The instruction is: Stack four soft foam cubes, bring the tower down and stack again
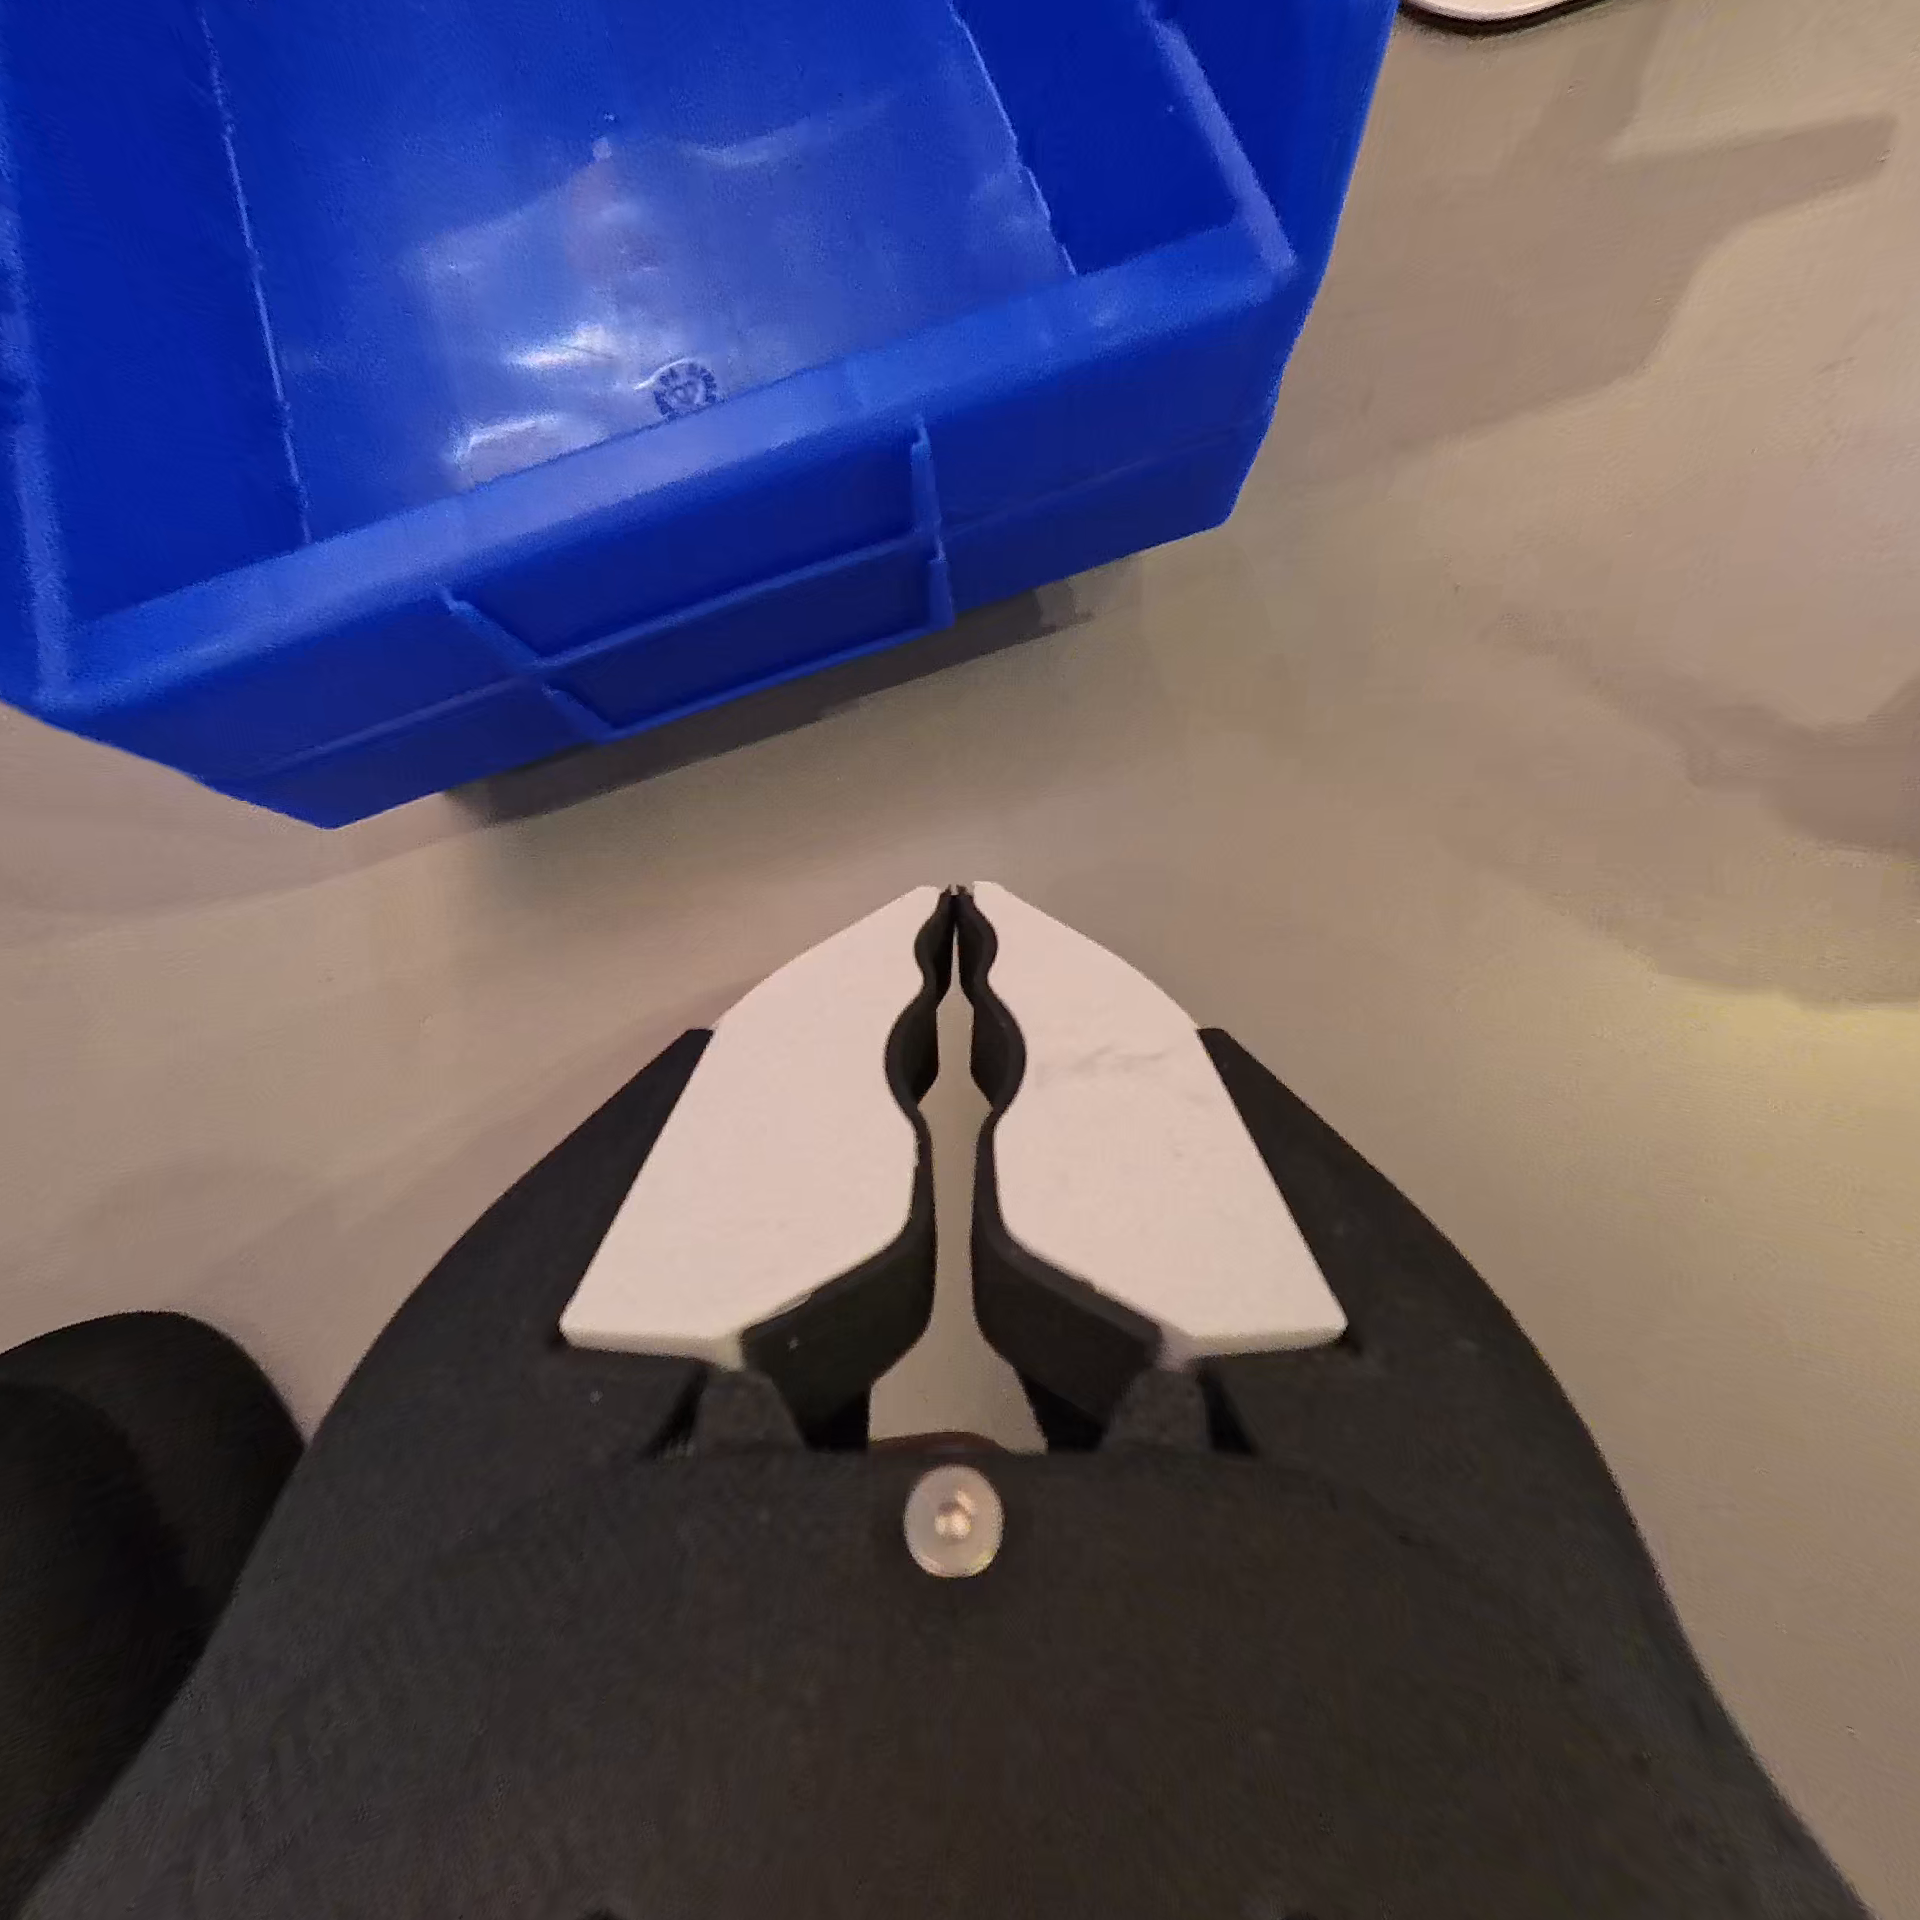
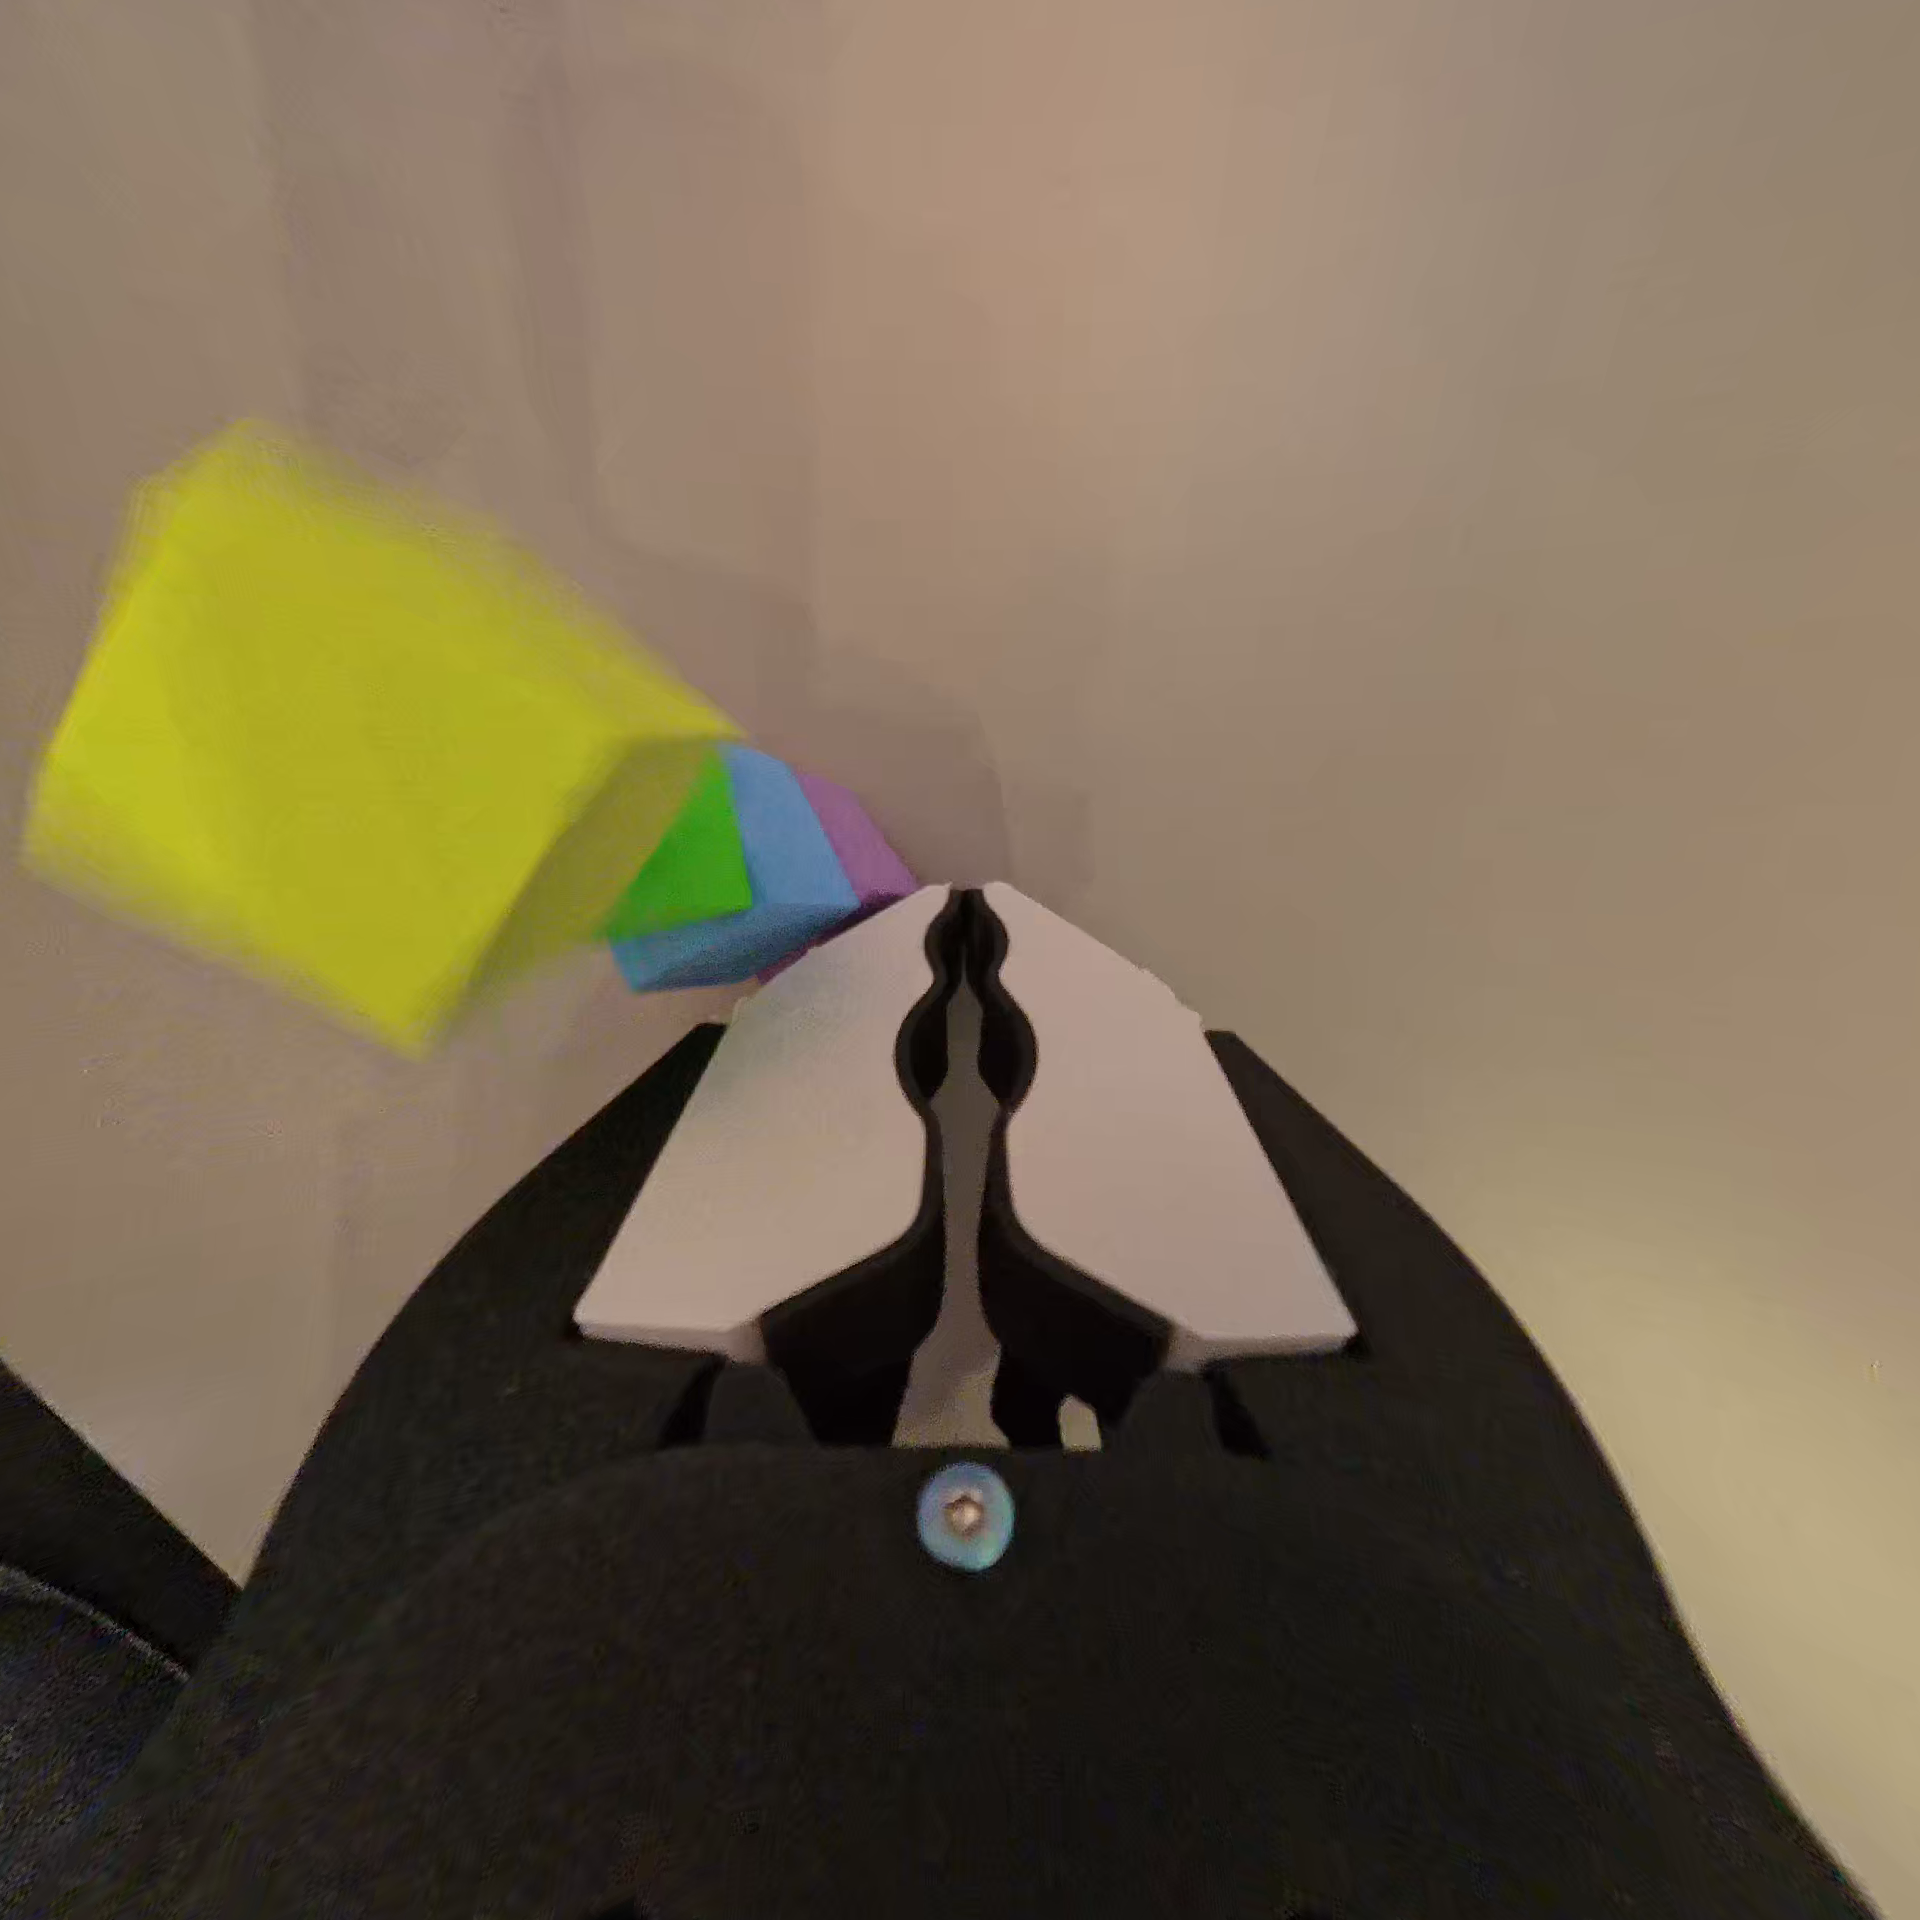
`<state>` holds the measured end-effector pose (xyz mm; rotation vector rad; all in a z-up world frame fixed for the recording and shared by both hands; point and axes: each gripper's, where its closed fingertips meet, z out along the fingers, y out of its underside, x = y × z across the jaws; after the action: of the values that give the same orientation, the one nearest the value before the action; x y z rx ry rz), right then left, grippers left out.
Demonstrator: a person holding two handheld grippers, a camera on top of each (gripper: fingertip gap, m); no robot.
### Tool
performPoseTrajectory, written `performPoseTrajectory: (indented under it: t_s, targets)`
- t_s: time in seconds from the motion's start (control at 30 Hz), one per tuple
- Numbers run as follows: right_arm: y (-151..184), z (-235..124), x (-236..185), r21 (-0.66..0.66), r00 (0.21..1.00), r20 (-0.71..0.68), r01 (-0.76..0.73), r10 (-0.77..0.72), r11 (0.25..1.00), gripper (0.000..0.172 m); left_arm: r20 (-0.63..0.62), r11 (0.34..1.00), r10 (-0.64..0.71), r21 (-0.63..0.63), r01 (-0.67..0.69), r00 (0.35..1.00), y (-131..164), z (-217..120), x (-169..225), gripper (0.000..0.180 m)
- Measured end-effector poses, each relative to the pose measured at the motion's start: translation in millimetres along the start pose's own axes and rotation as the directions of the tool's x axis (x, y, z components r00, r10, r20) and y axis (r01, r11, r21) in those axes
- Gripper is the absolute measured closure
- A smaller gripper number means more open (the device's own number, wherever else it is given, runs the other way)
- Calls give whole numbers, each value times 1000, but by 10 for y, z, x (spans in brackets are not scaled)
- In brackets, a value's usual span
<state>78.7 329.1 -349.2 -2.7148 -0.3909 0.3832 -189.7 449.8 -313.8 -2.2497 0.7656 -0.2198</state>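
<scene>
In the right wrist view a tower of foam cubes leans to the left, seen from above. The yellow cube (image 2: 343, 727) is on top and blurred, with a green cube (image 2: 691, 857), a blue cube (image 2: 790, 852) and a purple cube (image 2: 857, 836) under it. My right gripper (image 2: 964, 896) is shut with nothing between its pads, and its left finger lies against the lower cubes. In the left wrist view my left gripper (image 1: 954, 894) is shut with nothing between its pads, over the bare table in front of a blue bin (image 1: 582, 582).
The blue plastic bin has nothing in it and fills the upper left of the left wrist view. The beige table (image 1: 1455, 727) lies to its right. A dark sleeve (image 1: 114, 1538) shows at the lower left edge. My hands' fingertips stand some 30 cm from each other.
</scene>
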Motion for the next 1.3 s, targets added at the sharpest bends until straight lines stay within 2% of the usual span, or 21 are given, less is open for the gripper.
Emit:
performPoseTrajectory:
  t_s: [0.1, 0.17, 0.53, 0.7, 0.8, 0.93, 1.0, 1.1, 1.2, 1.23, 1.3]
  targets:
    - [-213, 36, -381, 37, 996, 38, 84, -85, 996, 172, 10, 1000, -5, 15, 5, 1000, -7, -51, -69, 180]
    - [-242, 0, -463, 46, 994, 58, 95, -98, 994, 172, 16, 1000, -11, 23, 11, 1000, 0, -87, -130, 180]
    - [-10, -65, -130, 102, 995, 54, 75, -81, 992, 172, 37, 998, -53, 29, 52, 998, 168, -191, -366, 180]
    - [-72, -104, -90, 144, 993, 38, 105, -111, 984, 171, 41, 997, -61, 47, 59, 997, 150, -231, -417, 179]
    - [-114, -118, -142, 173, 987, 43, 142, -152, 975, 165, -21, 995, -16, 98, 18, 1000, 47, -260, -286, 174]
    - [-227, -171, -429, 270, 942, 85, 291, -324, 918, 140, -63, 985, 108, 146, -97, 992, -101, -278, -6, 171]
    - [-277, -166, -566, 295, 911, 64, 372, -406, 880, 132, -91, 980, 146, 151, -131, 985, -139, -261, 146, 169]
    - [-327, -75, -711, 284, 872, 21, 464, -489, 839, 126, -129, 972, 195, 156, -175, 972, -167, -229, 354, 164]
    - [-320, 109, -733, 208, 851, 7, 513, -525, 833, 118, -165, 963, 246, 153, -222, 955, -179, -206, 563, 159]
    - [-325, 167, -728, 194, 849, 5, 518, -529, 833, 121, -172, 961, 261, 146, -237, 950, -177, -192, 624, 156]
    - [-310, 262, -659, 152, 847, -17, 527, -531, 836, 143, -181, 953, 291, 137, -269, 939, -170, -173, 733, 154]
